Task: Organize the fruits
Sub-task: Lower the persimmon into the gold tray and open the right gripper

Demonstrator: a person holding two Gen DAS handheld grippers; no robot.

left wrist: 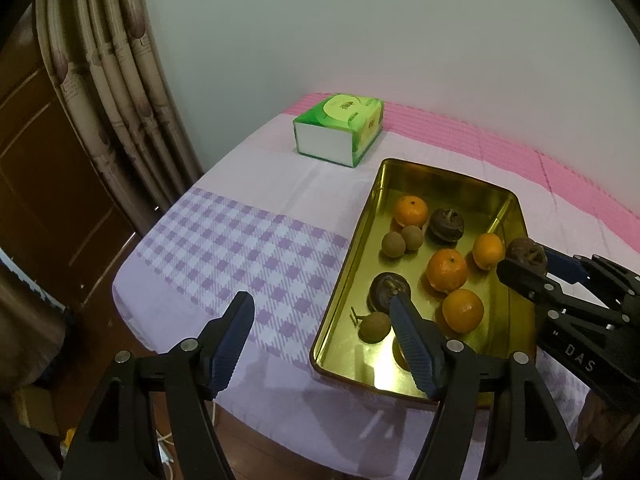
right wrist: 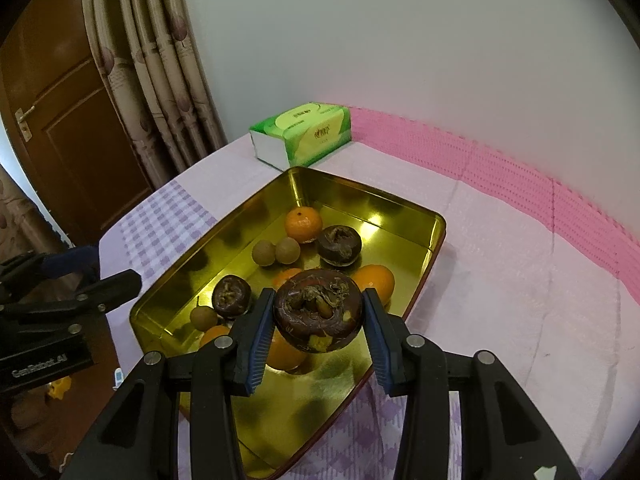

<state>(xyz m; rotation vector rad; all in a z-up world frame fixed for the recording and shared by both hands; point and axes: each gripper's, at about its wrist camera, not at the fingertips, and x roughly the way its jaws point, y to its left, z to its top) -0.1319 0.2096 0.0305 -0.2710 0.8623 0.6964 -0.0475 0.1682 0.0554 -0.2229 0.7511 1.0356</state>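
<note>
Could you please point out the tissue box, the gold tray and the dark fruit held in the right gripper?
tissue box (left wrist: 340, 126): left wrist view, green top.
gold tray (left wrist: 348, 268): left wrist view, left wall.
dark fruit (right wrist: 318, 314): right wrist view, stem end.

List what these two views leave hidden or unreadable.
- Left wrist view: an orange fruit in the gold tin is mostly covered by the left tongs.
- Right wrist view: two oranges sit partly behind the dark brown fruit in the right tongs.
- Tissue box lettering: too small.

Fruits (left wrist: 446, 275) in tray (left wrist: 344, 276); tissue box (left wrist: 340, 130) behind.
</note>
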